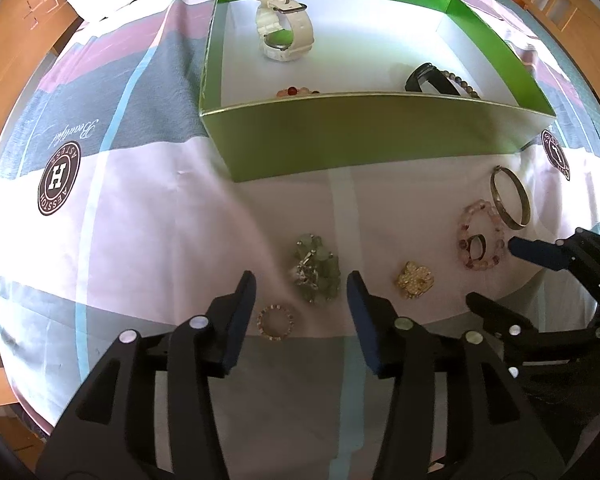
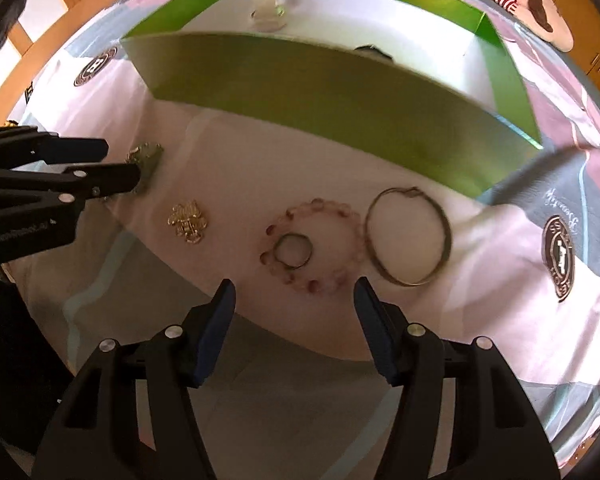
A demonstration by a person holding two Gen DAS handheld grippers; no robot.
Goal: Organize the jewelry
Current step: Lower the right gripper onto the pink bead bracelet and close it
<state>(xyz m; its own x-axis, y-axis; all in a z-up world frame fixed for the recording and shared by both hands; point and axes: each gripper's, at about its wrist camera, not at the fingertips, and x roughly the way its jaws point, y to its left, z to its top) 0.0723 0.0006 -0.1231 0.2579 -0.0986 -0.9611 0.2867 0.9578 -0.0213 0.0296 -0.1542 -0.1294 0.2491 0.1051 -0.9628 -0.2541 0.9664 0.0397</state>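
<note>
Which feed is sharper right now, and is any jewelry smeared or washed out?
Left wrist view: sharp, the green bead cluster and white watch are crisp, with heavy fisheye bending of the green box. Right wrist view: motion-blurred, the metal bangle and pink bead bracelet are smeared, and the box floor is washed out.

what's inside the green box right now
In the green box lie a white watch, a black band with a grey bead bracelet, and a red-orange bead bracelet. The front wall hides the floor nearest it.

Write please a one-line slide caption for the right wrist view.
Open right gripper above a pink bead bracelet encircling a ring, beside a metal bangle and green box.
</note>
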